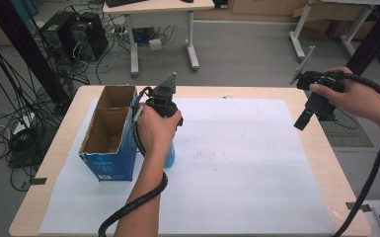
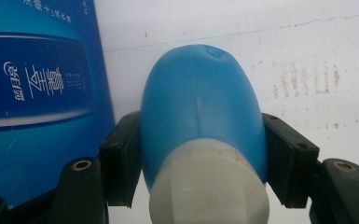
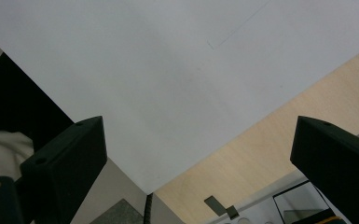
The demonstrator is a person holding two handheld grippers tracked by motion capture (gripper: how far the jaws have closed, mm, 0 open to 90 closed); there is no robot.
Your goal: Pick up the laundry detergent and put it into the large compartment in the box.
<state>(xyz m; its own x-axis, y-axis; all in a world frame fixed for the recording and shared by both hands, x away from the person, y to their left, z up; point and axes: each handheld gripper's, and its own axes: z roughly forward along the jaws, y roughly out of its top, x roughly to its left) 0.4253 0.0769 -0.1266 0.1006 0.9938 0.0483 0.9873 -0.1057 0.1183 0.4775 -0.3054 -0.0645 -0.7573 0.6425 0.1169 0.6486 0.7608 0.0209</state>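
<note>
A lab floor strewn with cables and computer towers lies behind a pale wooden table covered by a white sheet.

At the sheet's left stands a blue box, open at the top and split into two compartments, both of which look empty from the high view. Just right of it, close to its blue wall and possibly touching it, stands a blue bottle with a white cap, upright on the sheet. In the high view only its lower part peeks out under the left hand.

The left gripper comes down from above, its jaws pinching the bottle on both flanks just below the cap; the pads press on the plastic with no gap.

Far to the right, the right gripper hangs in the air above the table's right edge, jaws spread wide with nothing between them.

The step in hand looks like lifting the bottle to put it into the box. To do it well, I would keep the pinch firm, since the body tapers toward the cap and smooth plastic could slide downward out of the pads. Lift straight up until the base clears the box rim, so it does not snag the cardboard flap or tip the light box. Then carry it left over one compartment and lower it upright before letting go. The right gripper could steady the box if it shifts.
</note>
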